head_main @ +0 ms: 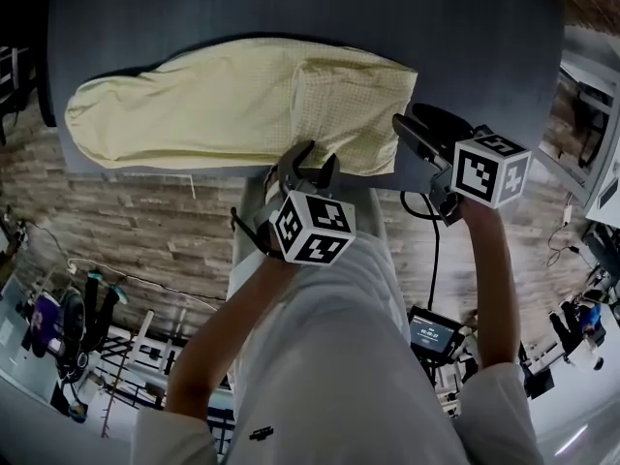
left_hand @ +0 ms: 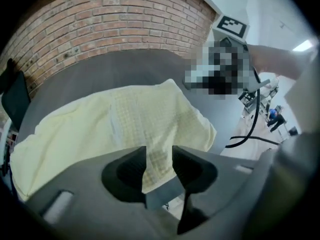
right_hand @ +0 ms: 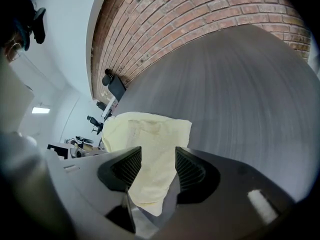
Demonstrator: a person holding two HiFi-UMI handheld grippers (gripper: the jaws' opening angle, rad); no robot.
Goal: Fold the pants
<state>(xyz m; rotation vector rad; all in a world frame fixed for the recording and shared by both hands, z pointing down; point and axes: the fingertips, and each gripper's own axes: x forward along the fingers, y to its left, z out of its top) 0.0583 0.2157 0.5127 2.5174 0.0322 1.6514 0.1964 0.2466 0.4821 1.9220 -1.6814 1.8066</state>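
In the head view, pale yellow pants (head_main: 223,109) are seen laid lengthwise on a dark grey surface (head_main: 484,46), with a checked part doubled over at their right end. The left claw (head_main: 310,168) is held at the near edge of that checked part, and the right claw (head_main: 409,130) is held just beside the right end, over bare surface.

In the left gripper view, the left claw (left_hand: 159,159) is shown with its jaws apart. The near edge of the pants (left_hand: 100,129) is seen in the gap, but no pad appears to be pressed on it.

In the right gripper view, the right claw (right_hand: 157,160) is likewise shown wide and empty, with the pants (right_hand: 145,134) lying beyond the jaws.

The work is judged to be between folds: the pants look narrowed and partly doubled, but still long. For the next move, the right end would probably have to be gripped at both corners, lifted clear and carried leftward, with the edges kept aligned.
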